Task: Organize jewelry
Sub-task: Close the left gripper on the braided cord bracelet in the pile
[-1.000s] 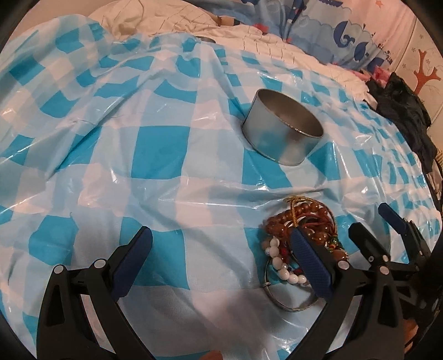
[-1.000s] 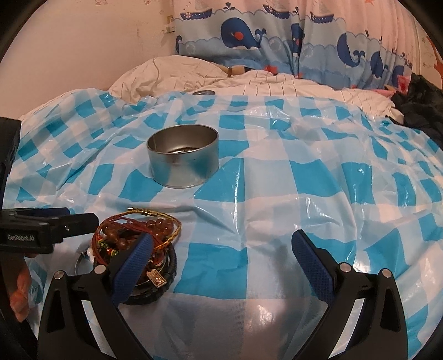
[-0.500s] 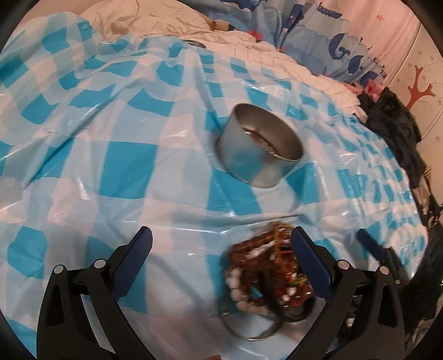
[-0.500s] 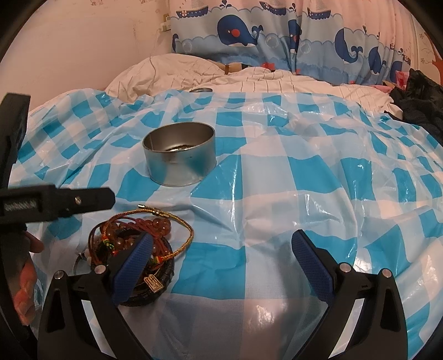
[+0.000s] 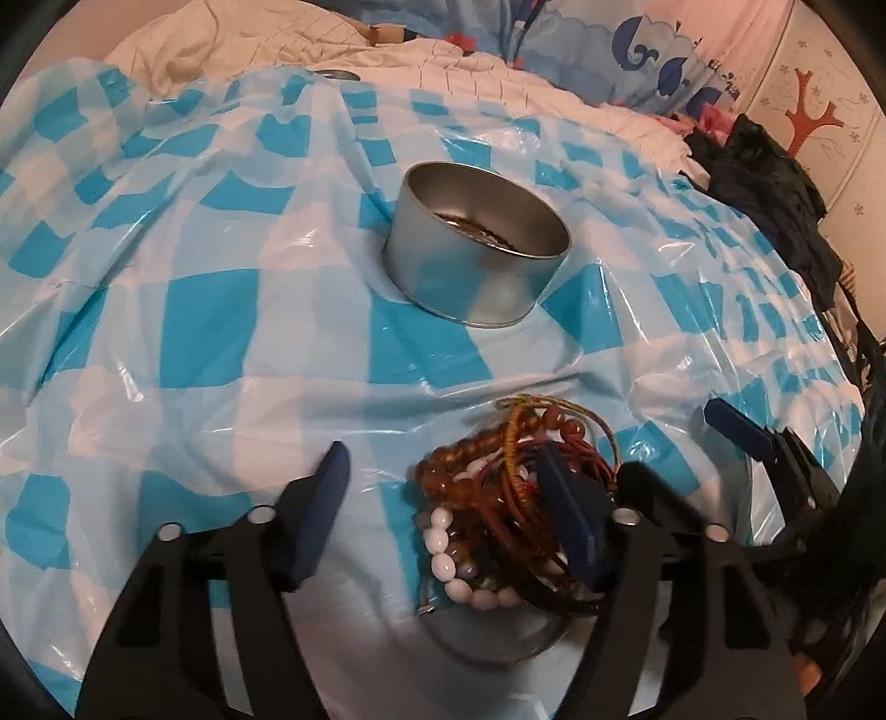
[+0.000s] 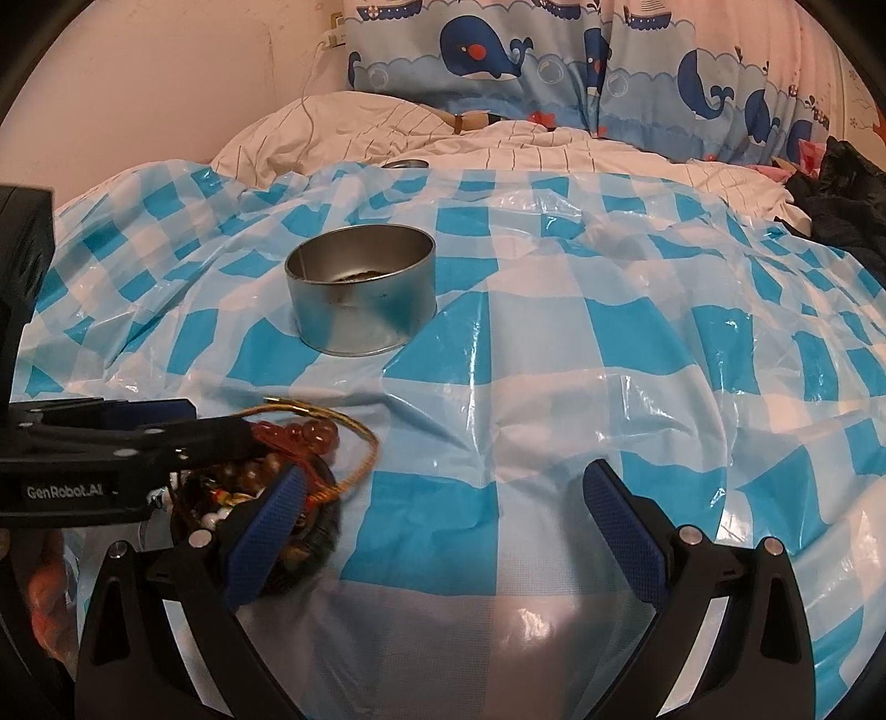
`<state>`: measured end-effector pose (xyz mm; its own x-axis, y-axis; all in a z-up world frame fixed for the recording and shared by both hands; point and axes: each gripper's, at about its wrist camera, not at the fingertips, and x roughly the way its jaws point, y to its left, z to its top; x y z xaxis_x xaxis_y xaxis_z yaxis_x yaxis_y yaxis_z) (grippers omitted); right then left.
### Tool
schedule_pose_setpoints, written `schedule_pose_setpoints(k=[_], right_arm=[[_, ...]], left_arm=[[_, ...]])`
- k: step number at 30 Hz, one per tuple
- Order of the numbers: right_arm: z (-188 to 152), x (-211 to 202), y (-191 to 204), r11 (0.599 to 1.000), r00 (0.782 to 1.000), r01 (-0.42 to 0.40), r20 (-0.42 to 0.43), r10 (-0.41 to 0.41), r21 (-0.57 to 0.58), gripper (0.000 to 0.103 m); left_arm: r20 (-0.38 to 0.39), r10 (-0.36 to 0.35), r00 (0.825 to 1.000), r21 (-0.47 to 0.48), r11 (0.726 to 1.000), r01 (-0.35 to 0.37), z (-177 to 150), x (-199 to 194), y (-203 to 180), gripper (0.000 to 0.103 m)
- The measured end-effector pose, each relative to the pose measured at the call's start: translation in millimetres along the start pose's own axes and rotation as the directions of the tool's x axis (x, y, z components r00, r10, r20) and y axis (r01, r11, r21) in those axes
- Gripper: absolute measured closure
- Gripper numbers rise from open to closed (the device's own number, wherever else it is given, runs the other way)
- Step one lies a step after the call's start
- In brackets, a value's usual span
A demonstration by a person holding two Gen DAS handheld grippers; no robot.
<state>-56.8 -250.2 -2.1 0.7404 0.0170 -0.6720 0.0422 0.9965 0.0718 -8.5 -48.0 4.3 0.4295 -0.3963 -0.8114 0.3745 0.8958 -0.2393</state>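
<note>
A tangled jewelry pile (image 5: 470,482) of amber beads, white beads, red cords and a metal bangle lies on the blue-checked plastic sheet (image 5: 210,332). My left gripper (image 5: 448,509) hovers over it with its jaws closing. Its right finger (image 5: 570,526) is down in the pile, while the left finger stands clear of the beads. Beyond the pile stands a round metal tin (image 5: 476,266) with something dark at its bottom. In the right wrist view, my right gripper (image 6: 446,531) is open with only sheet between its fingers. The jewelry pile (image 6: 315,437) and left gripper (image 6: 183,437) sit beside its left finger.
The round tin (image 6: 360,293) stands mid-sheet, behind the pile. A white quilt (image 6: 387,127) and whale-print curtain (image 6: 498,50) lie beyond the sheet. Dark clothing (image 5: 775,183) is heaped at the right edge. A small metal lid (image 6: 407,164) rests at the sheet's far edge.
My left gripper has slid sideways over the jewelry pile and its jaws have narrowed, the right finger now down among the beads. The right gripper has stayed in place.
</note>
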Motion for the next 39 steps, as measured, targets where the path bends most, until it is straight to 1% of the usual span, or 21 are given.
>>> schedule_pose_setpoints(k=[1,2,3,4,7,9,10,11,12,13,14,21,22,23,24,25,26,30,33,37,39], right_arm=[[0,0,0,1.0,1.0,-0.005,0.002,0.005,0.001,0.007],[0,-1,0,1.0,1.0,-0.006,0.004,0.006,0.001,0.007],[0,-1,0,1.0,1.0,-0.011,0.006,0.011,0.0,0.007],[0,-2,0,0.999,0.999,-0.036,0.008,0.036,0.006,0.007],[1,-4,3,0.996,0.996,-0.088,0.014,0.088,0.01,0.007],[0,-5,7,0.996,0.996,-0.086,0.016,0.086,-0.01,0.007],[0,-4,9,0.996,0.996,-0.085,0.016,0.085,-0.016,0.007],[0,-5,10,0.996,0.996,-0.086,0.017,0.086,-0.019,0.007],[0,-5,10,0.996,0.996,-0.087,0.019,0.087,-0.02,0.007],[0,-5,10,0.996,0.996,-0.091,0.022,0.091,-0.019,0.007],[0,-5,10,0.995,0.995,-0.095,0.023,0.095,-0.019,0.007],[-1,-4,14,0.995,0.995,-0.095,0.011,0.095,-0.041,0.007],[-1,-4,14,0.995,0.995,-0.094,0.01,0.095,-0.04,0.007],[-1,-3,14,0.995,0.995,-0.094,0.008,0.095,-0.039,0.007],[-1,-4,15,0.995,0.996,-0.094,0.007,0.094,-0.039,0.007],[-1,-3,15,0.995,0.996,-0.093,0.007,0.093,-0.039,0.007],[-1,-3,14,0.995,0.996,-0.093,0.008,0.093,-0.04,0.007],[-1,-3,14,0.995,0.996,-0.092,0.008,0.093,-0.04,0.007],[-1,-3,14,0.995,0.996,-0.091,0.01,0.092,-0.042,0.007],[-1,-4,14,0.995,0.996,-0.089,0.013,0.09,-0.048,0.007],[-1,-4,15,0.995,0.996,-0.086,0.016,0.087,-0.058,0.007]], left_arm=[[0.009,0.017,1.0,0.016,1.0,-0.017,-1,-3,1,0.052],[0.018,0.039,0.999,0.023,0.999,-0.039,-2,-7,4,0.063],[0.032,0.083,0.996,0.027,0.996,-0.084,-3,-12,8,0.07],[0.04,0.102,0.994,0.016,0.995,-0.103,-3,-17,14,0.079],[0.032,0.053,0.998,-0.038,0.998,-0.052,-5,-27,34,0.08],[0.048,-0.01,0.999,-0.06,0.998,0.013,-8,-32,44,0.079],[0.061,-0.035,0.998,-0.072,0.997,0.04,-8,-35,48,0.075],[0.061,-0.048,0.997,-0.08,0.995,0.053,-8,-35,50,0.064],[0.064,-0.069,0.996,-0.092,0.993,0.075,-8,-36,51,0.057],[0.069,-0.092,0.993,-0.112,0.989,0.099,-6,-35,52,0.044],[0.072,-0.104,0.992,-0.121,0.986,0.112,-5,-32,50,0.04],[0.014,-0.166,0.986,-0.167,0.972,0.166,-1,-3,39,0.04],[0.018,-0.172,0.985,-0.172,0.97,0.173,-1,-1,39,0.044],[0.024,-0.181,0.983,-0.171,0.968,0.182,-1,0,38,0.059],[0.033,-0.201,0.979,-0.168,0.964,0.204,0,-1,38,0.069],[0.043,-0.198,0.979,-0.164,0.965,0.202,1,-3,38,0.092],[0.047,-0.168,0.985,-0.154,0.973,0.173,1,-4,37,0.101],[0.059,-0.159,0.985,-0.142,0.976,0.166,0,-13,41,0.101],[0.093,-0.15,0.984,-0.138,0.977,0.162,1,-24,46,0.101],[0.147,-0.115,0.982,-0.167,0.976,0.139,4,-41,60,0.102],[0.147,-0.096,0.984,-0.183,0.976,0.123,5,-45,69,0.102]])
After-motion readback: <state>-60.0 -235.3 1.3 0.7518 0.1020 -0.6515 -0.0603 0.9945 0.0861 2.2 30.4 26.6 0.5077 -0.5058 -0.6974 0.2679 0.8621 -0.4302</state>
